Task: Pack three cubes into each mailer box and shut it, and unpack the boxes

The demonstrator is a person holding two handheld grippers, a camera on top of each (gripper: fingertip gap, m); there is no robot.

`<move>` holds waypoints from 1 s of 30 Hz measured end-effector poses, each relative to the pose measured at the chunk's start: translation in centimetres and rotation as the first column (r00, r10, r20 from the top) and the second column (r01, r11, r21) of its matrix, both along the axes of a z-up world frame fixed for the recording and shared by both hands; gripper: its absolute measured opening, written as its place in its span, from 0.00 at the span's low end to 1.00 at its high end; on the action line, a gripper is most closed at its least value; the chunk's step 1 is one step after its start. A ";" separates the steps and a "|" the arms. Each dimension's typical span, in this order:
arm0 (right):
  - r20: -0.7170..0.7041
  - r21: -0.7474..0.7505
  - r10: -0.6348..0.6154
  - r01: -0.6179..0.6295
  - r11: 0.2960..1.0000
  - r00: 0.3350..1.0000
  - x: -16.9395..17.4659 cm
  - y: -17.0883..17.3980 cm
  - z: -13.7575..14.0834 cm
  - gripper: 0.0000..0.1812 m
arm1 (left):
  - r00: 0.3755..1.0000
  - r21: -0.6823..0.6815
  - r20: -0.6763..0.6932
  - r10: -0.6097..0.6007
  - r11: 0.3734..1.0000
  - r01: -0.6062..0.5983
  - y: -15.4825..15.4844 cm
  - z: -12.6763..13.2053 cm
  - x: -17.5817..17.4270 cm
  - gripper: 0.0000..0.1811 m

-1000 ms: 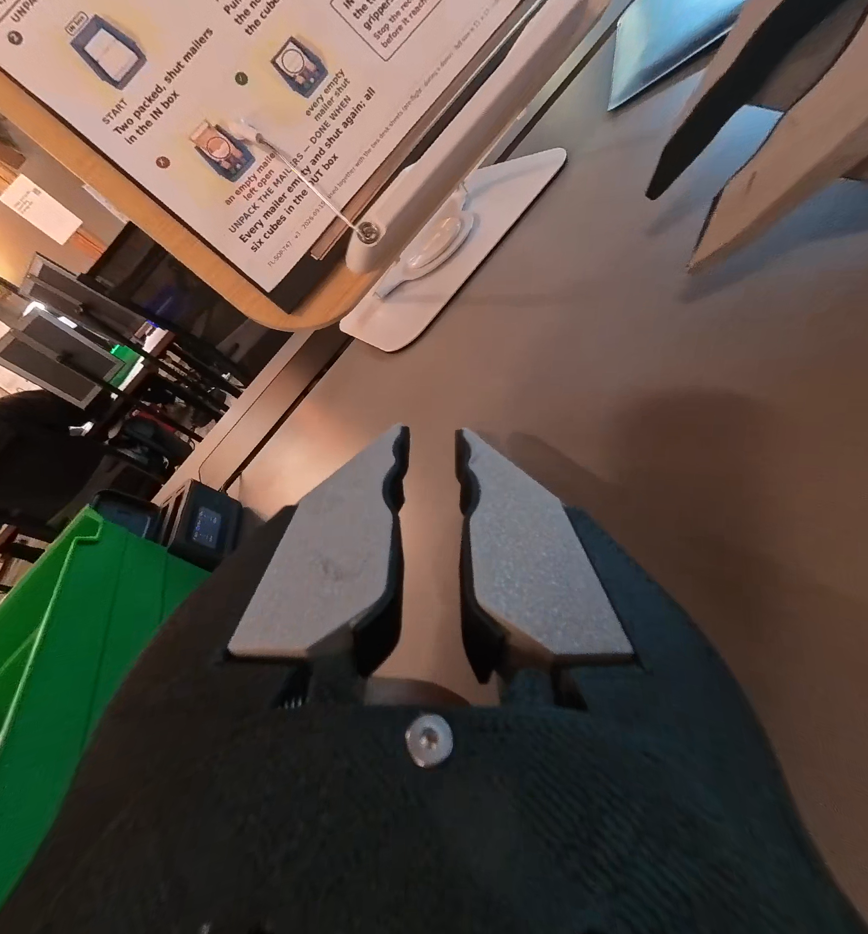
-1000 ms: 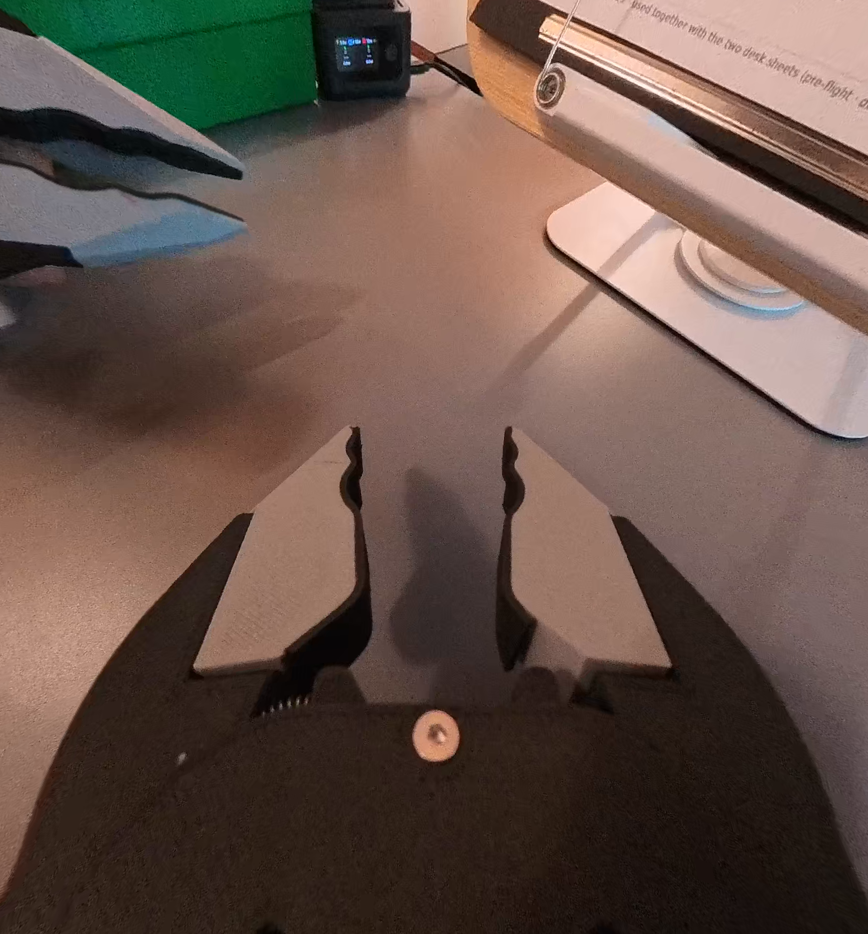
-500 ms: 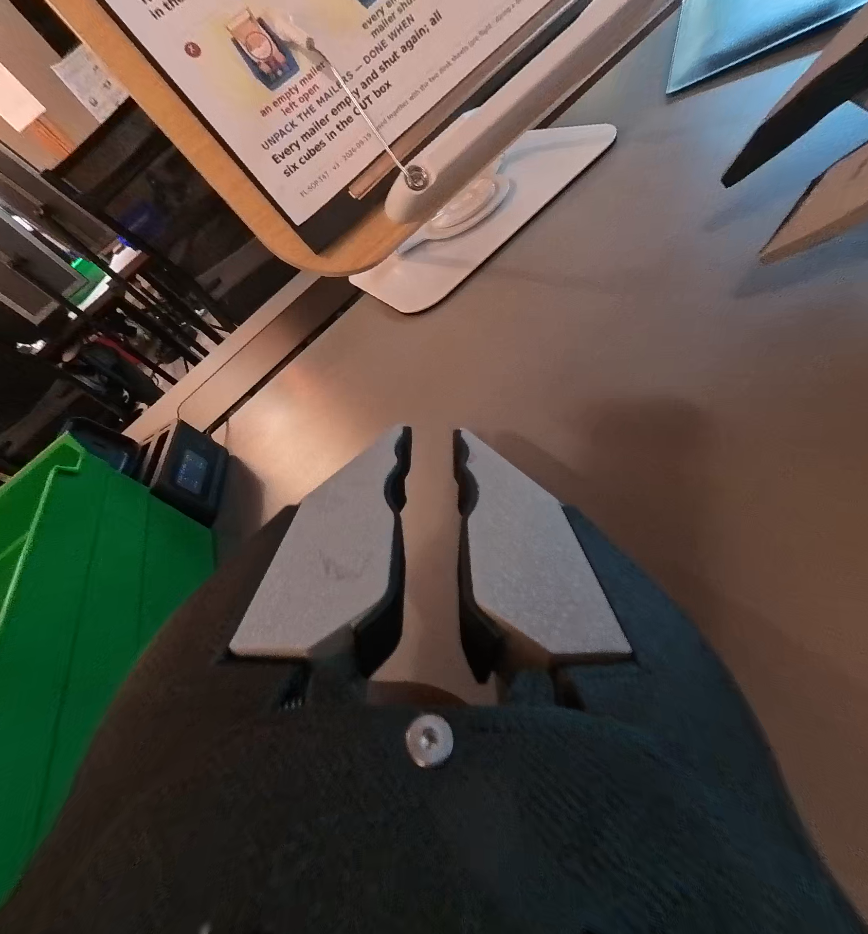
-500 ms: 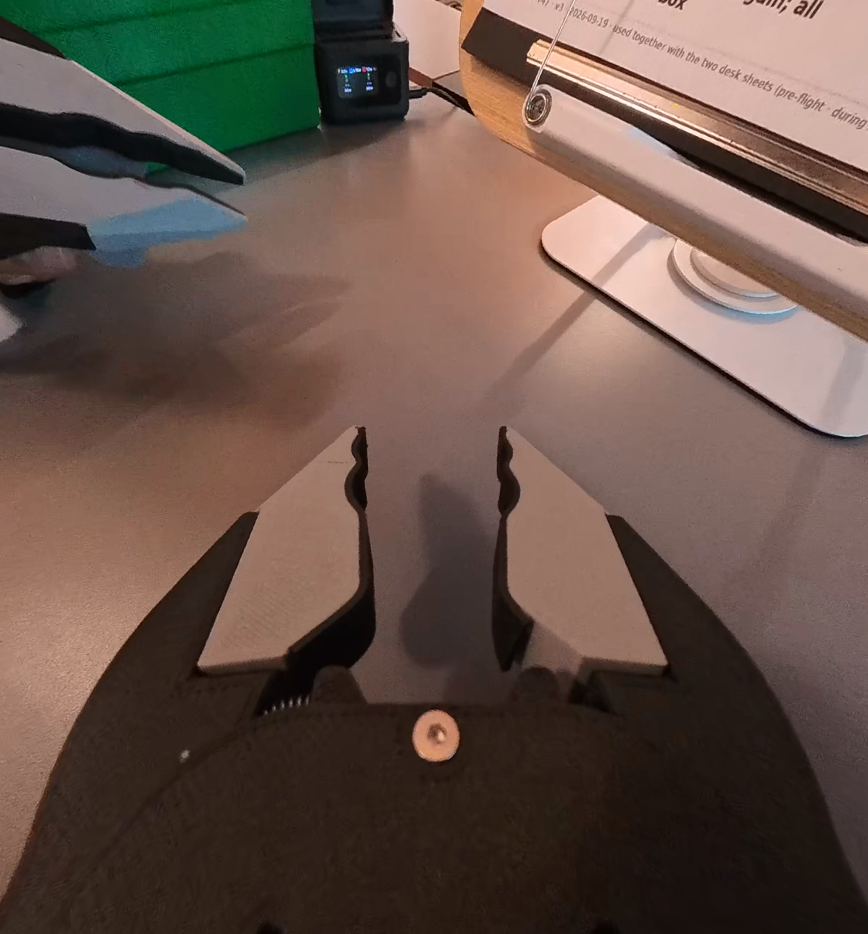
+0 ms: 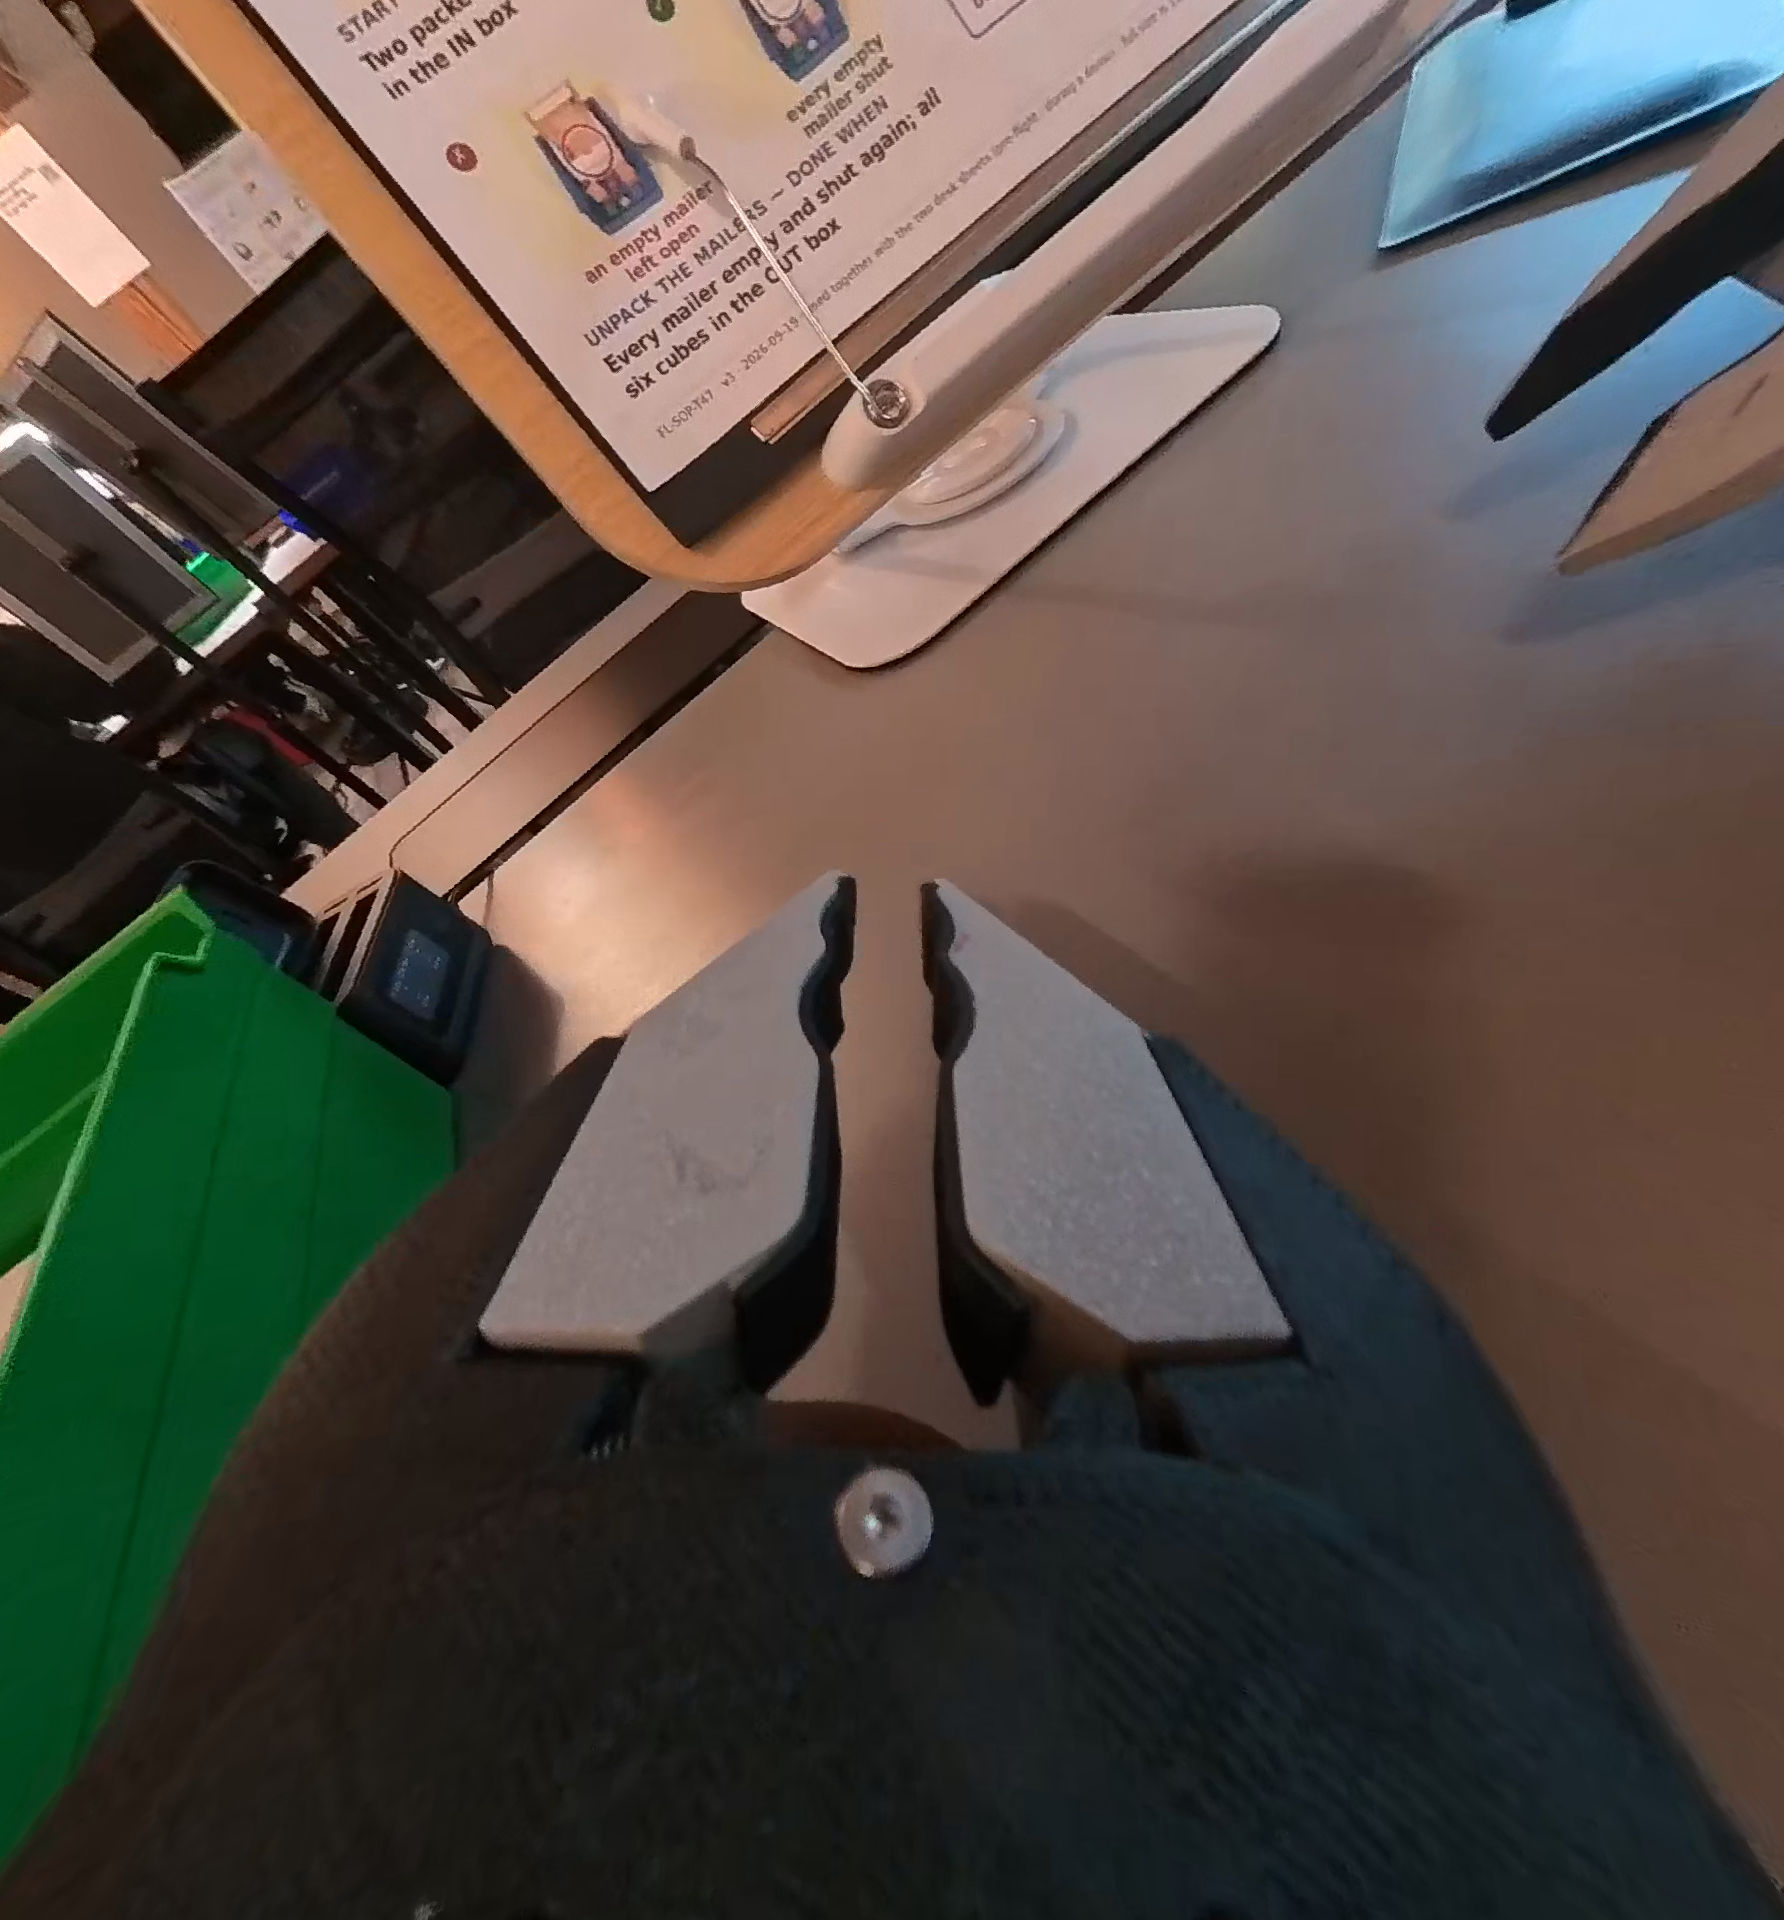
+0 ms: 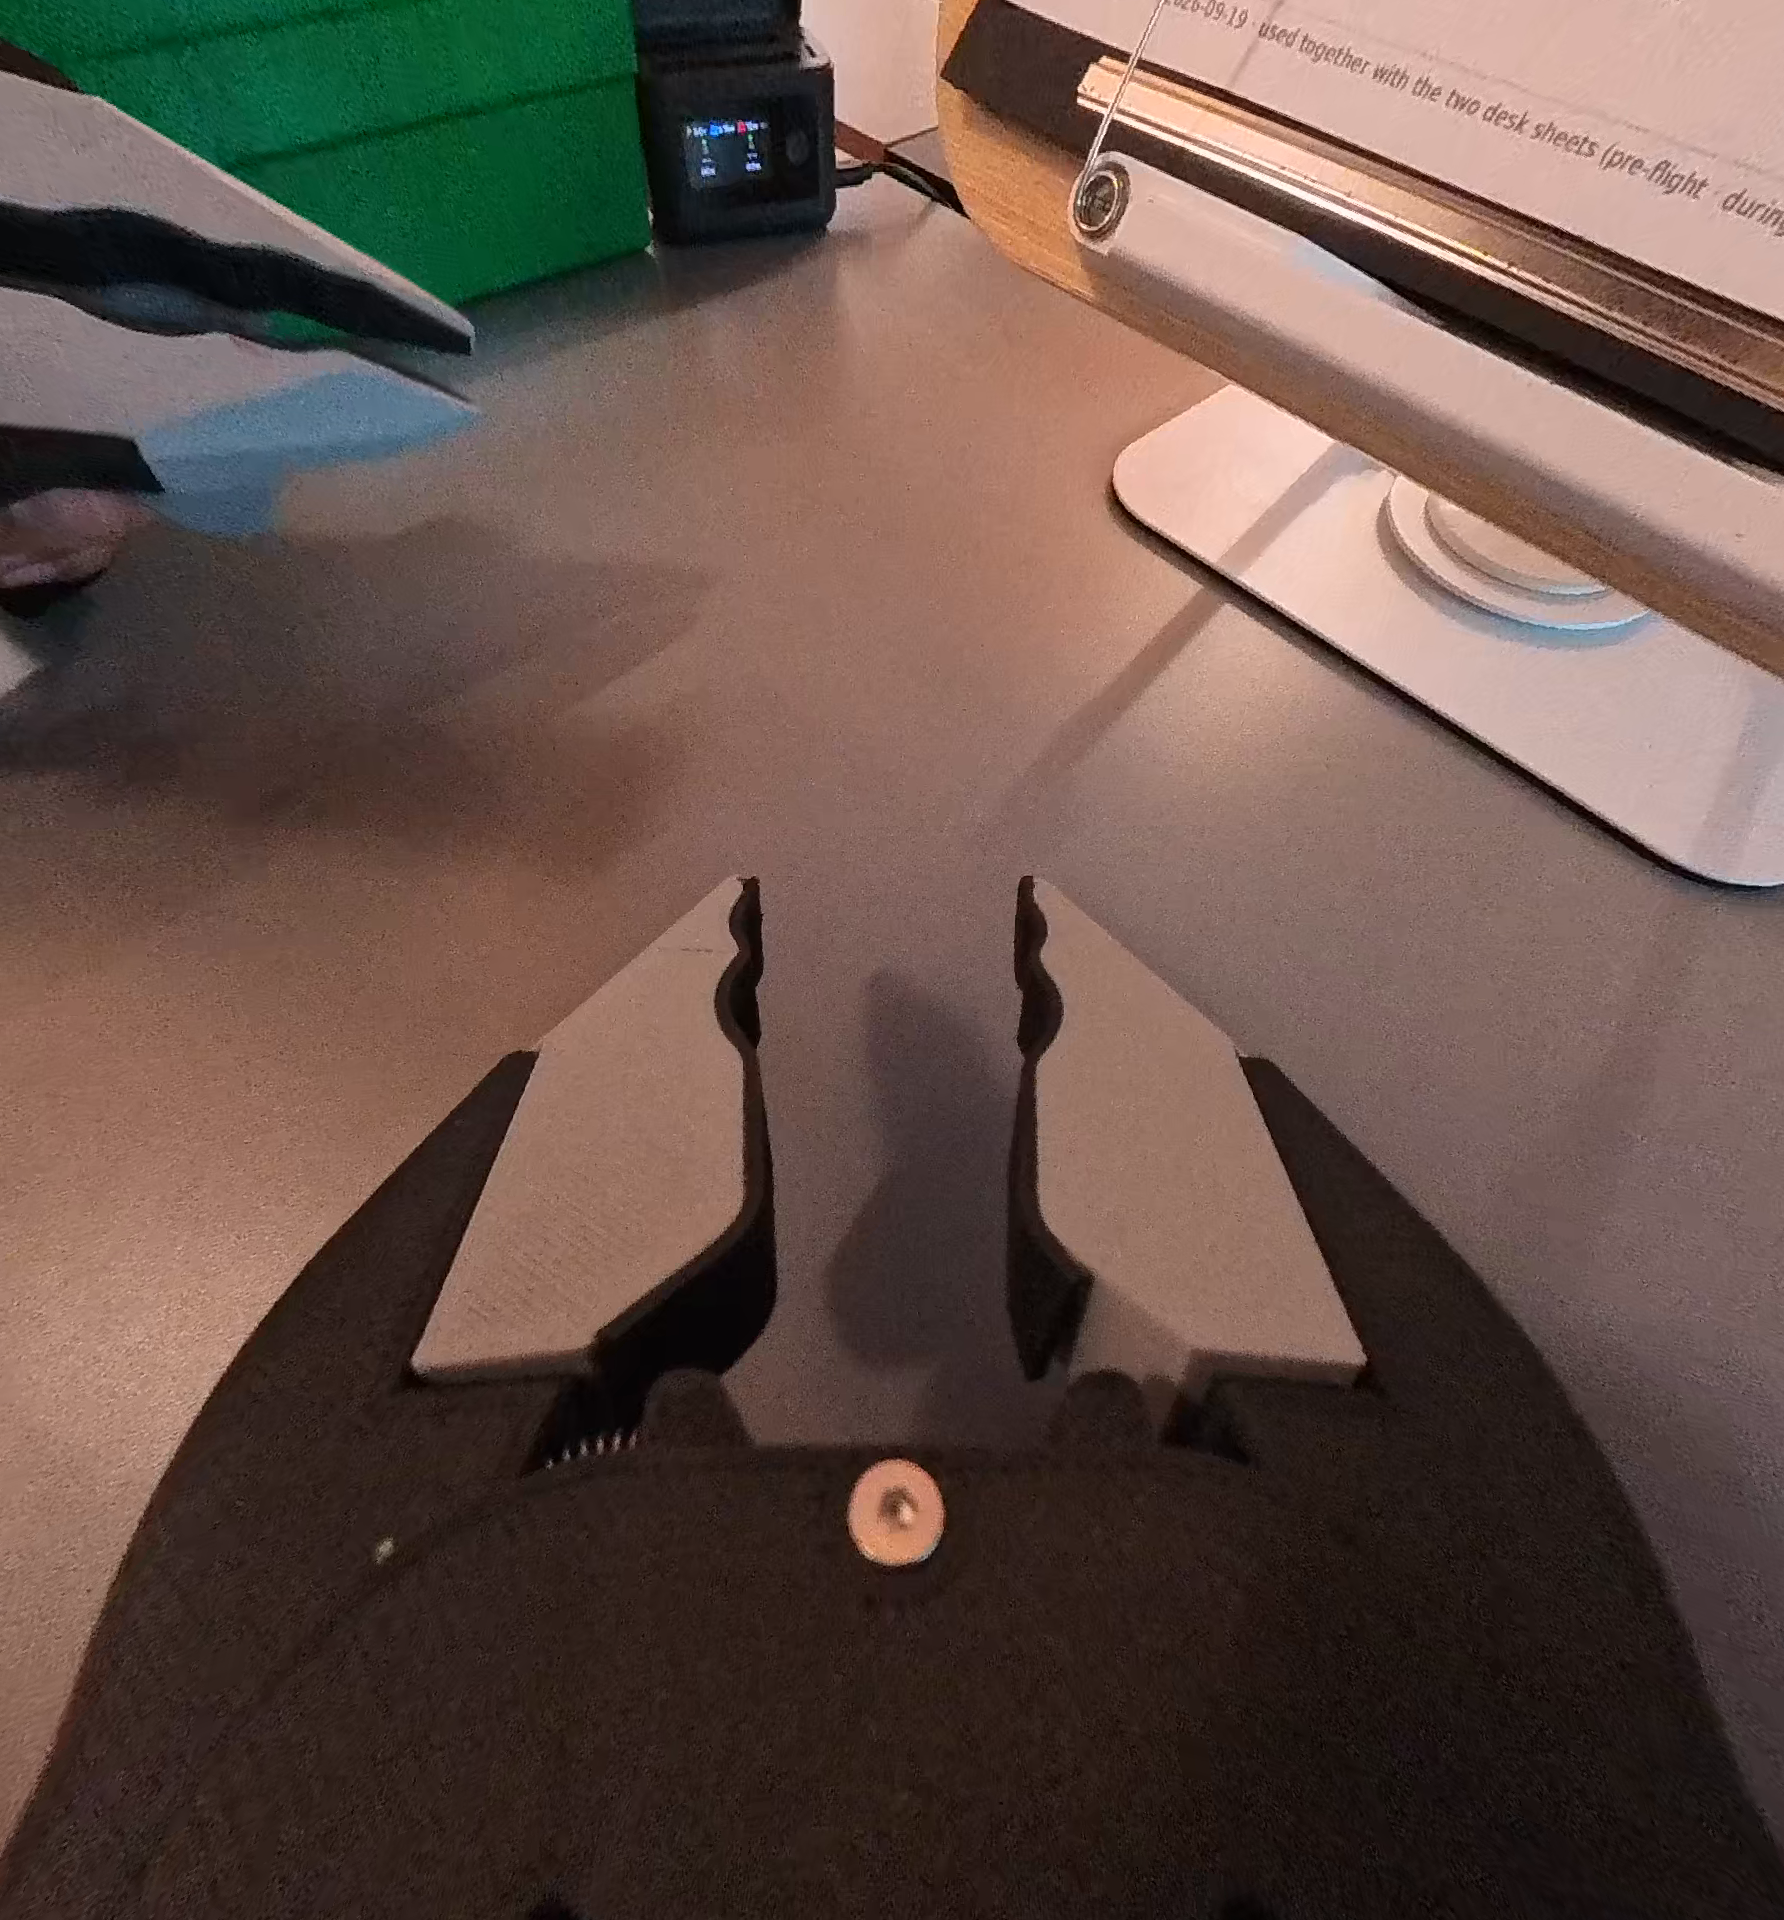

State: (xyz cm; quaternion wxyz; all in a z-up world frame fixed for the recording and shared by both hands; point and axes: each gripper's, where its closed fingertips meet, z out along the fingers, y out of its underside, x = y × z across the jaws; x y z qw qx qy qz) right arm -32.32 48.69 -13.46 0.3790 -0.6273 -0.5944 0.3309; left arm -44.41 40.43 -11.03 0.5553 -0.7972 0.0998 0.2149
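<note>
Tabletop (image 6: 867, 644), grey and matte, fills both wrist views, and no mailer box or cube shows in either, so where they are cannot be told. The left gripper (image 5: 886, 904) hangs just above the surface with its fingers (image 5: 690, 1143) parted by a narrow gap and nothing between them. The right gripper (image 6: 888, 904) has its fingers (image 6: 618, 1174) spread wider, also empty, with its own shadow on the surface between them. Each gripper appears at the edge of the other's view, and they are apart from one another. A green bin (image 5: 140, 1299) stands at the left, and just beside it sits a small black device with a lit screen (image 6: 737, 156). Ahead, a wood-framed instruction board (image 5: 722, 208) tilts on a white stand (image 6: 1490, 665) whose flat base rests on the tabletop. A pale blue sheet (image 5: 1553, 135) lies flat farther back on the right.
</note>
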 end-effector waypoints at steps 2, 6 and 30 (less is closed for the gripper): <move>-0.002 -0.007 -0.004 0.004 1.000 1.000 0.0 0.1 0.0 0.26 | 1.000 -0.005 -0.013 -0.004 1.000 0.004 0.0 -0.1 0.1 0.06; -0.010 -0.024 -0.009 0.009 1.000 1.000 0.1 0.2 0.1 0.26 | 1.000 0.004 -0.026 -0.006 1.000 0.006 -0.1 0.1 0.2 0.06; -0.007 -0.015 0.018 -0.018 1.000 1.000 0.1 -0.2 0.1 0.24 | 0.986 -0.417 -0.164 0.032 0.904 -0.099 -10.8 10.6 -13.4 0.67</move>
